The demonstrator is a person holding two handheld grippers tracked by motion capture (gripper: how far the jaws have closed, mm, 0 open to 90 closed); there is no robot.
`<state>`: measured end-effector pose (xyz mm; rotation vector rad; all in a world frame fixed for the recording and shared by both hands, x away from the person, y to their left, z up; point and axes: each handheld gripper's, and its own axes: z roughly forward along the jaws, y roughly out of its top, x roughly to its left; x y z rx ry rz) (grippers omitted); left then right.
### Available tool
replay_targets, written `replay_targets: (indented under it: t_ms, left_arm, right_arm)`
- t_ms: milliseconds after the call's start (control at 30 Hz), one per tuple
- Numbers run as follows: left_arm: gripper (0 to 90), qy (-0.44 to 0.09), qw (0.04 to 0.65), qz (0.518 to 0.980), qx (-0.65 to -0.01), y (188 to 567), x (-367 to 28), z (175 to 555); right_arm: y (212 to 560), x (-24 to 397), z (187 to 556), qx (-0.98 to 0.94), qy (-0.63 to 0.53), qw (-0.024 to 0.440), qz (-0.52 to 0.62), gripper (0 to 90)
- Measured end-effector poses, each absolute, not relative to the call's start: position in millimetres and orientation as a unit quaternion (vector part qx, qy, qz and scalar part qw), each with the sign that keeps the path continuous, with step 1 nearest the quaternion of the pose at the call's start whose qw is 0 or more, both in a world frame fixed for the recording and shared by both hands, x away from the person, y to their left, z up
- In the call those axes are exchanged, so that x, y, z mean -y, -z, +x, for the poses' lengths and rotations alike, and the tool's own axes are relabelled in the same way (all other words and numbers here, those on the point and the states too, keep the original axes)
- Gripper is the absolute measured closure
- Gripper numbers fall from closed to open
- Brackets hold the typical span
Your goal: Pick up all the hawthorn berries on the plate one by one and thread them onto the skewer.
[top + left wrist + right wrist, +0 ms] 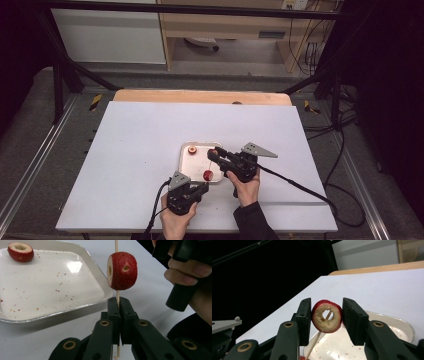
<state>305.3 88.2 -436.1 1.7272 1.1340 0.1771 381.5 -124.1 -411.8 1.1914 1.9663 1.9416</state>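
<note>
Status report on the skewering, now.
Left gripper shut on thin wooden skewer, one cored red fruit piece threaded. Right gripper grips second fruit piece at skewer tip. Nothing blocking.

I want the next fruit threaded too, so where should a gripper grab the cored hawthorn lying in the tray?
Pinch the cored hawthorn across its red skin sides, coming down from above. Its hole faces up in the tray, so that grip likely leaves the hole free for the skewer.

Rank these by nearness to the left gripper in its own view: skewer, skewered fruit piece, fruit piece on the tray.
1. The skewer, clamped between the left gripper jaws.
2. The skewered fruit piece, just above the jaws.
3. The fruit piece on the tray, at the far left corner of the tray.
</note>
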Motion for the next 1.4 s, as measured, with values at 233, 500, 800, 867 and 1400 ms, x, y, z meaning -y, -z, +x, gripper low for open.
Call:
replay_targets:
  t_ms: [233, 500, 800, 867, 1400]
  left_arm:
    - [88.3, -0.077, 0.507, 0.718, -0.471, 435.6, -90.3, 308.9]
    - [88.3, -0.089, 0.502, 0.723, -0.467, 435.4, -90.7, 312.8]
    - [88.3, -0.106, 0.491, 0.740, -0.448, 435.8, -96.6, 314.7]
    - [88.3, -0.111, 0.486, 0.743, -0.446, 435.8, -99.6, 315.1]
    - [88.3, -0.138, 0.466, 0.754, -0.442, 431.7, -123.7, 314.1]
  right_arm:
    - [415.6, 121.8, 379.7, -0.661, -0.633, 0.049, 0.400, 60.7]
    - [421.0, 119.0, 377.0, -0.673, -0.620, 0.029, 0.401, 60.7]
    - [416.4, 123.0, 379.2, -0.684, -0.610, 0.024, 0.399, 54.9]
    - [412.3, 126.4, 380.4, -0.688, -0.606, 0.027, 0.398, 50.9]
    - [398.6, 149.2, 385.0, -0.769, -0.506, 0.088, 0.381, 10.4]
